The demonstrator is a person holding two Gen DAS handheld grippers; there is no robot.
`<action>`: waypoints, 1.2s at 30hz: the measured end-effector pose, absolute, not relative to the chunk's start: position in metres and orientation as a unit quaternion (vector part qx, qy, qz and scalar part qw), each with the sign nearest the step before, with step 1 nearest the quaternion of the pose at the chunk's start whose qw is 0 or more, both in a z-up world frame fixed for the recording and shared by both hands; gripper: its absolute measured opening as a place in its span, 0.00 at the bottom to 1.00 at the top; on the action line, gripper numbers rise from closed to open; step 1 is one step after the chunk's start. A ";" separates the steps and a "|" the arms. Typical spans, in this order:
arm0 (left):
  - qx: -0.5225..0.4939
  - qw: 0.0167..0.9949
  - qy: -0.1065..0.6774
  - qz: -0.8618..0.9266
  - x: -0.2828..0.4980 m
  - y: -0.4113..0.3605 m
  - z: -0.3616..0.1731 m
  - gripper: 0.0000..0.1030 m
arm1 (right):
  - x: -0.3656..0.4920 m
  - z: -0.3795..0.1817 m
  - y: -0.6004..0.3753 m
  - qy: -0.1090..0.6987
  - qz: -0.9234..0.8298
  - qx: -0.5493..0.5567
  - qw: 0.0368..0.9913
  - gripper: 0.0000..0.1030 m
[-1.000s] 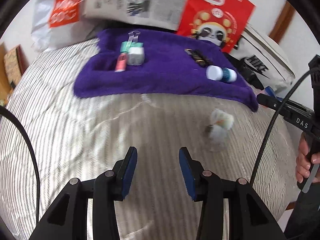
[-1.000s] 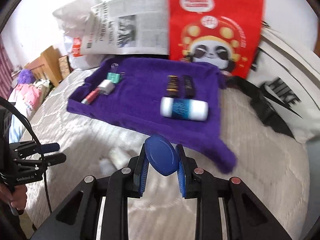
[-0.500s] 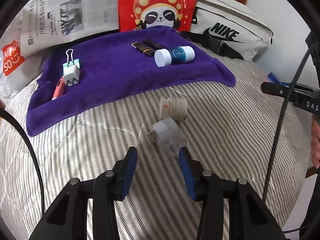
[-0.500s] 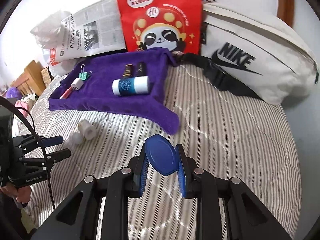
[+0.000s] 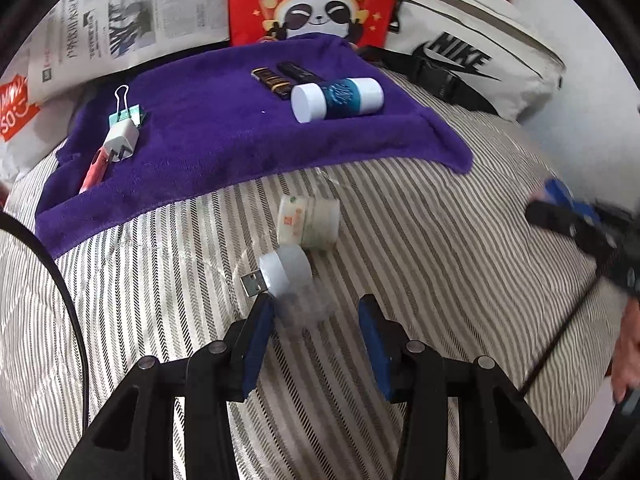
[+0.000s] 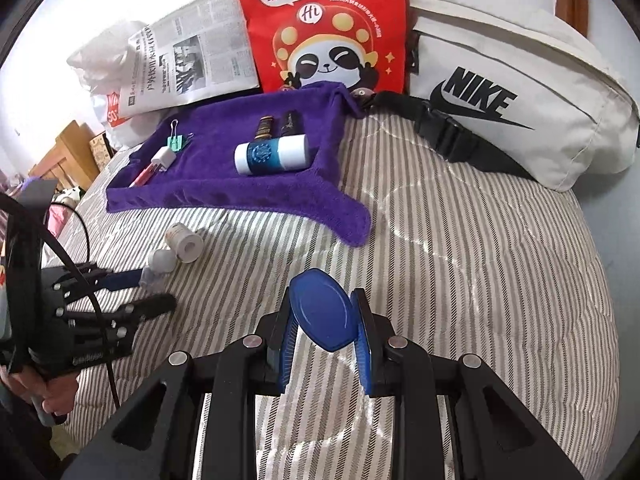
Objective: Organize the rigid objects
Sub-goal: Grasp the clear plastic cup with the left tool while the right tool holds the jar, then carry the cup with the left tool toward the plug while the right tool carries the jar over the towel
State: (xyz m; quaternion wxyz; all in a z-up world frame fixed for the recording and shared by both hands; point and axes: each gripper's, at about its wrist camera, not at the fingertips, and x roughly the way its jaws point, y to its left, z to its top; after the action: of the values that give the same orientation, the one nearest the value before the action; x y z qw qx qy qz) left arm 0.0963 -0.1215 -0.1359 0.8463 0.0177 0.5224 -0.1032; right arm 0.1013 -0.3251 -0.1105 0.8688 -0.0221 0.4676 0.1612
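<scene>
Purple towel (image 5: 224,128) on grey-and-white striped bedding (image 5: 400,240); red panda-print bag (image 6: 324,24) at twelve o'clock; cream bag (image 6: 520,92), black logo, at two.

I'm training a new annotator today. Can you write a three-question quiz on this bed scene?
1. True or false: the right gripper is empty.
2. Which lies off the purple towel, on the striped bedspread? A) binder clip B) white jar C) blue-labelled bottle
3. Fill in: the left gripper has its fingers spread around a USB ____.

Key: 1 false, it grips a blue oval piece; 2 B; 3 the name is unclear: it looks like a small USB light.
</scene>
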 end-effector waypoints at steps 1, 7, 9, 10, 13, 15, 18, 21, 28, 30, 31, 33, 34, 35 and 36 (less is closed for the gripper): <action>0.021 0.847 0.521 -0.100 0.097 -0.122 -0.136 0.40 | 0.101 -0.111 -0.325 0.468 0.162 -0.021 0.868 0.25; 0.035 0.852 0.513 -0.101 0.090 -0.119 -0.132 0.29 | 0.093 -0.116 -0.329 0.471 0.165 -0.012 0.866 0.25; 0.031 0.850 0.516 -0.101 0.090 -0.117 -0.133 0.29 | 0.092 -0.117 -0.330 0.473 0.165 -0.012 0.866 0.25; 0.029 0.851 0.516 -0.098 0.091 -0.116 -0.133 0.29 | 0.092 -0.117 -0.330 0.473 0.164 -0.011 0.865 0.25; 0.027 0.855 0.509 -0.096 0.090 -0.114 -0.133 0.29 | 0.091 -0.117 -0.331 0.473 0.165 -0.011 0.865 0.25; 0.020 0.856 0.506 -0.104 0.087 -0.110 -0.130 0.29 | 0.089 -0.116 -0.330 0.473 0.165 -0.012 0.865 0.25; 0.015 0.857 0.502 -0.110 0.084 -0.103 -0.123 0.29 | 0.089 -0.115 -0.329 0.473 0.167 -0.010 0.865 0.25; 0.018 0.860 0.500 -0.104 0.082 -0.097 -0.118 0.29 | 0.090 -0.113 -0.326 0.473 0.172 -0.006 0.864 0.25; -0.009 0.864 0.496 -0.084 0.082 -0.069 -0.109 0.29 | 0.097 -0.103 -0.312 0.471 0.200 -0.002 0.859 0.25; -0.022 0.867 0.492 -0.080 0.082 -0.058 -0.105 0.29 | 0.101 -0.101 -0.307 0.471 0.204 -0.006 0.858 0.25; -0.027 0.868 0.490 -0.078 0.082 -0.054 -0.104 0.29 | 0.102 -0.100 -0.304 0.471 0.205 -0.009 0.858 0.25; -0.031 0.871 0.486 -0.071 0.083 -0.044 -0.100 0.29 | 0.104 -0.097 -0.298 0.471 0.211 -0.011 0.857 0.25; -0.033 0.872 0.484 -0.068 0.084 -0.040 -0.098 0.29 | 0.106 -0.096 -0.295 0.470 0.213 -0.014 0.857 0.25; -0.035 0.873 0.482 -0.065 0.085 -0.036 -0.096 0.29 | 0.108 -0.094 -0.292 0.468 0.214 -0.018 0.857 0.25; -0.038 0.874 0.480 -0.062 0.087 -0.031 -0.095 0.29 | 0.109 -0.093 -0.289 0.467 0.215 -0.020 0.857 0.25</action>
State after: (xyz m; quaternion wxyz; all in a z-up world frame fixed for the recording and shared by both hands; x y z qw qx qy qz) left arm 0.0867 -0.0309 -0.0947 0.8741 -0.0376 0.4804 -0.0619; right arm 0.1088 -0.2894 -0.0929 0.8574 -0.0201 0.4671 0.2152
